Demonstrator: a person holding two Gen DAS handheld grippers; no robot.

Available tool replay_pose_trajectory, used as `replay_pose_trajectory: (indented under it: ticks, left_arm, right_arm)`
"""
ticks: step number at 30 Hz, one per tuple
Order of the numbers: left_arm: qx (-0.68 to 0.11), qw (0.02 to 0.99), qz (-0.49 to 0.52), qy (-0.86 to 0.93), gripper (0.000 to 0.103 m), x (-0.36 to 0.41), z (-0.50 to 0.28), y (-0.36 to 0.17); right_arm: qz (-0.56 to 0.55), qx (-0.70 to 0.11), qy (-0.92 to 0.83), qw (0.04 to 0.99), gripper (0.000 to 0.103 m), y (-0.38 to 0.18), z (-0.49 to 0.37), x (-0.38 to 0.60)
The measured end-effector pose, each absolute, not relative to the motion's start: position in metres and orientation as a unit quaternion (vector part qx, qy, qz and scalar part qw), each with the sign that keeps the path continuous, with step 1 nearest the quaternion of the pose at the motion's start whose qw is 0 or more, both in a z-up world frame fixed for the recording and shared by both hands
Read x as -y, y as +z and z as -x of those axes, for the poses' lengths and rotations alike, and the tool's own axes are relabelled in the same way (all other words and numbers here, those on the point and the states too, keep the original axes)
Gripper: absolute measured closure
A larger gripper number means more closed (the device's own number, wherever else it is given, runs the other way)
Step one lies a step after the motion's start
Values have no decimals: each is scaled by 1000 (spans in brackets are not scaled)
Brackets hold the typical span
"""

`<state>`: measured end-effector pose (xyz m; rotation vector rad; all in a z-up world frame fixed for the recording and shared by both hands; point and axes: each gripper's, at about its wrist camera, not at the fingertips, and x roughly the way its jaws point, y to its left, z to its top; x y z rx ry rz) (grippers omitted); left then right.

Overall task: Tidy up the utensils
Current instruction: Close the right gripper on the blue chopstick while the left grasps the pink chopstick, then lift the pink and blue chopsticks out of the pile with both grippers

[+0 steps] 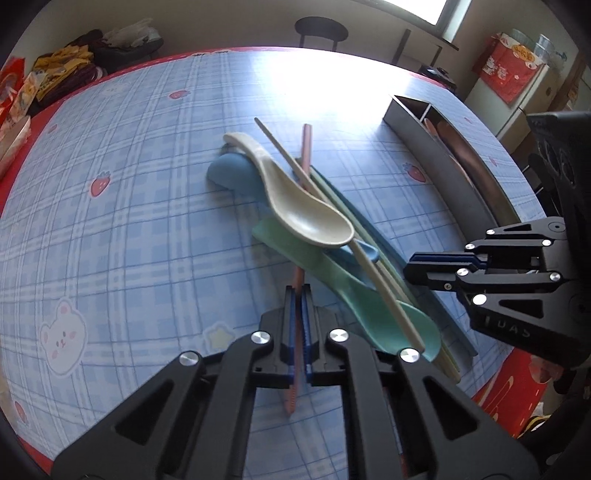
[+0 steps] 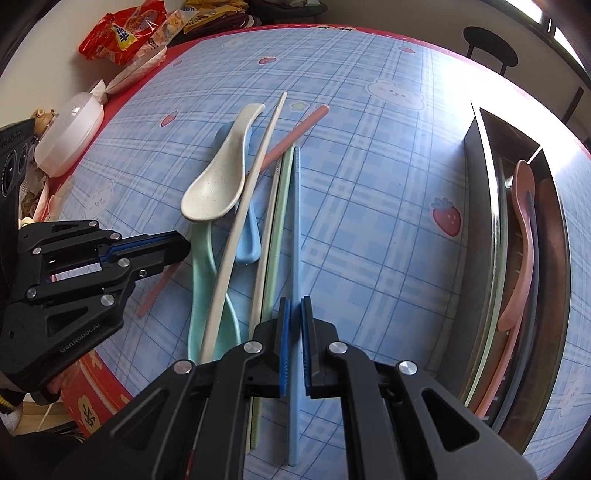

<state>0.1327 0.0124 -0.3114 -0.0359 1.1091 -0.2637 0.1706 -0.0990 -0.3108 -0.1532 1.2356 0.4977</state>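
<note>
A pile of utensils lies mid-table: a cream spoon on top, a green spoon, a blue spoon, cream, green and blue chopsticks. My left gripper is shut on a pink chopstick near its lower end. My right gripper is shut on a blue chopstick near its near end. The metal organizer tray holds a pink spoon and other utensils.
The table has a blue plaid cloth with a red edge. Snack bags and a white plastic container sit at the far left. A black stool stands beyond the table.
</note>
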Motion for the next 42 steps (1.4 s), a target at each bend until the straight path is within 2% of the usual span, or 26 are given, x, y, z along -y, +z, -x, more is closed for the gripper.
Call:
replay_pose_trajectory:
  ticks: [9, 12, 14, 16, 18, 19, 20, 25, 28, 36, 39, 40, 42]
  left_arm:
    - [-550, 827, 59, -97, 98, -49, -101, -314]
    - [-539, 831, 67, -115, 91, -48, -108, -309]
    - [-534, 833, 54, -136, 74, -41, -116, -305]
    - [-531, 833, 24, -154, 72, -31, -122, -304]
    - [-533, 830, -5, -165, 73, -23, -129, -305]
    - [-535, 828, -13, -169, 80, -21, -133, -307]
    - [-540, 823, -17, -175, 92, -20, -136, -310]
    - [-547, 814, -50, -191, 92, -12, -149, -314]
    - [-546, 812, -71, -197, 83, -8, -152, -313]
    - [-536, 813, -111, -198, 82, 7, -161, -318]
    - [-526, 820, -123, -188, 83, 13, -160, -320]
    - [-524, 823, -124, -183, 91, 13, -159, -320]
    - [-527, 824, -111, -178, 93, 9, -157, -319]
  right_arm:
    - [63, -572, 231, 785, 96, -310, -170, 103]
    - [62, -572, 231, 785, 96, -310, -169, 104]
    - [62, -572, 231, 785, 96, -310, -170, 104]
    - [61, -572, 232, 785, 96, -310, -170, 104]
    - [59, -572, 232, 785, 96, -310, -169, 104]
    - [59, -572, 232, 785, 96, -310, -169, 104]
    - [59, -572, 232, 785, 96, -310, -169, 104]
    - [55, -571, 234, 785, 96, -310, -169, 106]
    - [54, -572, 233, 785, 96, -310, -168, 106]
    - [59, -572, 232, 784, 96, -310, -167, 106]
    - [59, -573, 232, 784, 96, -311, -168, 105]
    - [58, -574, 233, 783, 96, -311, -168, 105]
    - [57, -575, 233, 782, 96, -311, -169, 105]
